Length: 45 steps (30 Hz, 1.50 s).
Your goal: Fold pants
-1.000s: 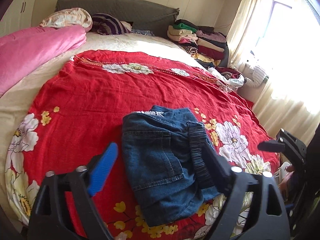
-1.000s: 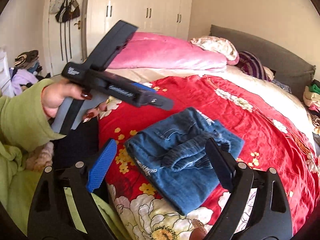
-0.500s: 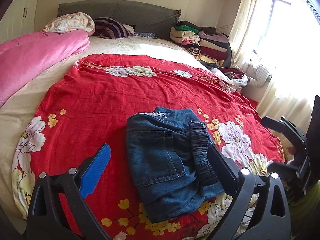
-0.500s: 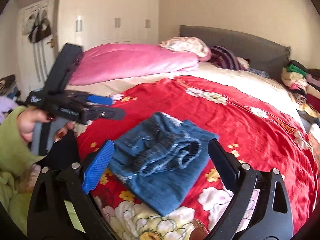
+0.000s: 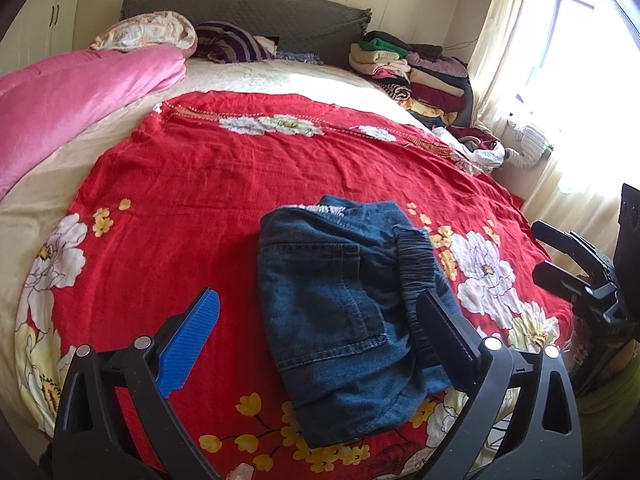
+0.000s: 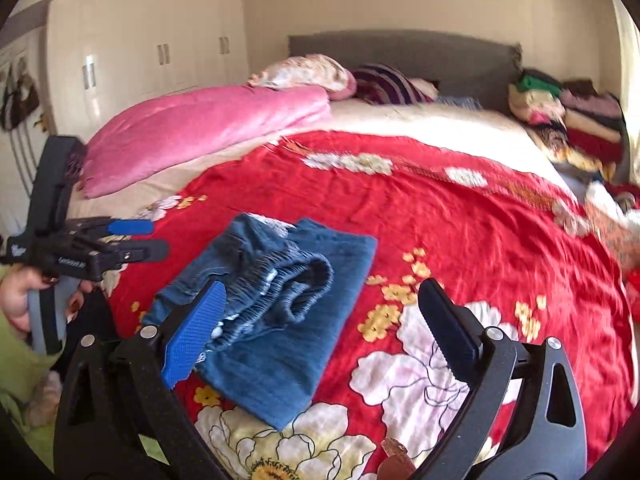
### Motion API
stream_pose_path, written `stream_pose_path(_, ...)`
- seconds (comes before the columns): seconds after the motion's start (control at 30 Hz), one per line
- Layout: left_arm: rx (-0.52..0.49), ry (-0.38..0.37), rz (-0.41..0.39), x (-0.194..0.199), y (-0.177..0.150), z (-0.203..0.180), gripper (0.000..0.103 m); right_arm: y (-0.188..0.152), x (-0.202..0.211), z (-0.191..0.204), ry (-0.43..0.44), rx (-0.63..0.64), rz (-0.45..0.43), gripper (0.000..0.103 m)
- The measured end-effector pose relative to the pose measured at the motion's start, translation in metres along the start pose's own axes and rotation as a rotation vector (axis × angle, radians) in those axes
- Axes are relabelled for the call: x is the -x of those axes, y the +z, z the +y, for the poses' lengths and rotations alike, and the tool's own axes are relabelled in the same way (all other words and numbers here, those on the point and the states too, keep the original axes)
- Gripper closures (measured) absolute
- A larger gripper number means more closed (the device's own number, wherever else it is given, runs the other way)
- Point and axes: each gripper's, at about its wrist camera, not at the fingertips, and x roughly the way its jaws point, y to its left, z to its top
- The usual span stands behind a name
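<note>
The denim pants (image 5: 352, 320) lie folded into a compact, squarish bundle on the red floral bedspread (image 5: 224, 184), near the foot end of the bed, with the gathered elastic waistband (image 5: 416, 276) doubled over on top and a back pocket facing up. From how tidy and small the bundle is, the folding looks finished or very nearly so, and both tools seem to be held off it to avoid disturbing the layers. The left tongs (image 5: 320, 336) hang over the near edge of the bundle, spread wide with nothing pinched between them; the blue pad sits over bare bedspread and the black finger is seen in front of the waistband side, though I cannot tell whether it brushes the cloth. The right tongs (image 6: 324, 320) are likewise spread wide and empty, their jaws having just been opening; the pants lie off toward the blue pad rather than between the fingers, which suggests a release and not a fresh grasp. In the right wrist view a hand (image 6: 24, 300) in a green sleeve holds the left tool off the left side of the bundle. The pink quilt (image 5: 80, 96) and the stack of folded clothes (image 5: 408, 68) by the headboard lie well apart from the pants, leaving them an open patch of bed to rest flat on.
</note>
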Motion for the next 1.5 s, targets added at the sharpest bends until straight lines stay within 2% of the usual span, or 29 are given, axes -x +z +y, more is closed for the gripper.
stream_pose_path(0.3, 0.029, -0.006, 0.053, -0.024, -0.009, 0.005, 0.005, -0.007, -0.037, -0.025, 0.024, -0.167, 0.122, 0.013)
stream_pose_path(0.47, 0.041, -0.003, 0.078, -0.039, -0.012, 0.007, 0.005, -0.013, -0.059, -0.033, 0.065, -0.252, 0.188, 0.024)
stream_pose_path(0.6, 0.064, -0.009, 0.102, -0.053, -0.013, 0.012, 0.005, -0.013, -0.075, -0.034, 0.095, -0.277, 0.219, 0.039)
stream_pose_path(0.83, 0.082, -0.025, 0.127, -0.074, -0.015, 0.016, 0.006, -0.016, -0.109, -0.038, 0.105, -0.299, 0.285, 0.045)
stream_pose_path(0.9, 0.086, -0.039, 0.124, -0.077, -0.014, 0.016, 0.015, -0.019, -0.117, -0.042, 0.118, -0.316, 0.302, 0.047)
stream_pose_path(0.93, 0.089, -0.055, 0.126, -0.078, -0.013, 0.015, 0.026, -0.021, -0.122, -0.043, 0.133, -0.321, 0.312, 0.047)
stream_pose_path(1.17, 0.084, -0.062, 0.133, -0.085, -0.011, 0.009, 0.036, -0.023, -0.133, -0.045, 0.213, -0.321, 0.313, 0.049)
stream_pose_path(1.23, 0.078, -0.059, 0.134, -0.085, -0.011, 0.007, 0.041, -0.022, -0.135, -0.041, 0.249, -0.306, 0.308, 0.061)
stream_pose_path(1.27, 0.073, -0.056, 0.133, -0.085, -0.01, 0.006, 0.043, -0.022, -0.136, -0.038, 0.278, -0.298, 0.307, 0.073)
stream_pose_path(1.3, 0.066, -0.054, 0.133, -0.085, -0.01, 0.004, 0.044, -0.021, -0.136, -0.037, 0.289, -0.293, 0.307, 0.078)
stream_pose_path(1.4, 0.039, -0.037, 0.126, -0.082, -0.009, -0.001, 0.051, -0.019, -0.129, -0.029, 0.28, -0.258, 0.274, 0.089)
stream_pose_path(1.5, 0.013, -0.021, 0.116, -0.075, -0.007, -0.006, 0.062, -0.014, -0.12, -0.019, 0.247, -0.206, 0.238, 0.094)
